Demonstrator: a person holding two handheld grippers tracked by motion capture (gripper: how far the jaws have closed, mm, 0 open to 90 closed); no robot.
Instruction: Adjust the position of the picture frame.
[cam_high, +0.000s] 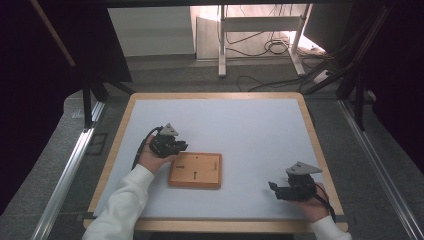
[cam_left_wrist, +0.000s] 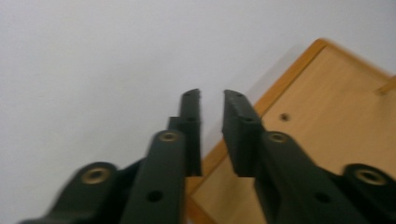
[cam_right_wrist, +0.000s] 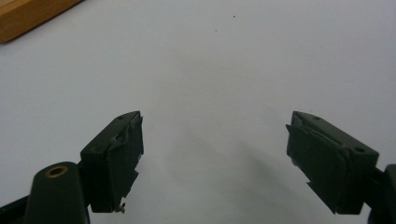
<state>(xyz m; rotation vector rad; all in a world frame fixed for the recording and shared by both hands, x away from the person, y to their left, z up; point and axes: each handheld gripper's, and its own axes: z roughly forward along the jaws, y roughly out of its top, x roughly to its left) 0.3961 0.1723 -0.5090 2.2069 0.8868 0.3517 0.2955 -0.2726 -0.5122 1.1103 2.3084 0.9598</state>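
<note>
Jaws of the left gripper (cam_left_wrist: 211, 100) stand nearly together in the left gripper view, with only a narrow slit between them and nothing caught in it; their tips sit over the near edge of a flat wooden board (cam_left_wrist: 327, 116) that fills the right and lower right of that frame, with white tabletop beyond to the left and above. A small dark hole marks the board just right of the tips.

In the right gripper view, the right gripper (cam_right_wrist: 215, 135) has its jaws spread wide, one at lower left and one at lower right of the frame, holding nothing, with bare white surface between them. A corner of the wooden board (cam_right_wrist: 28, 16) shows at the upper left, well apart from the jaws.

From the high view, the left gripper (cam_high: 181, 146) sits left of centre, at the board's upper left corner, held by a hand (cam_high: 152, 159) in a white sleeve (cam_high: 122, 200) that enters from the bottom left. The board (cam_high: 195, 170) lies flat slightly left of the middle of the white table (cam_high: 250, 130), which has a wooden rim. The right gripper (cam_high: 274, 188) is at the lower right, pointing left, well apart from the board.
</note>
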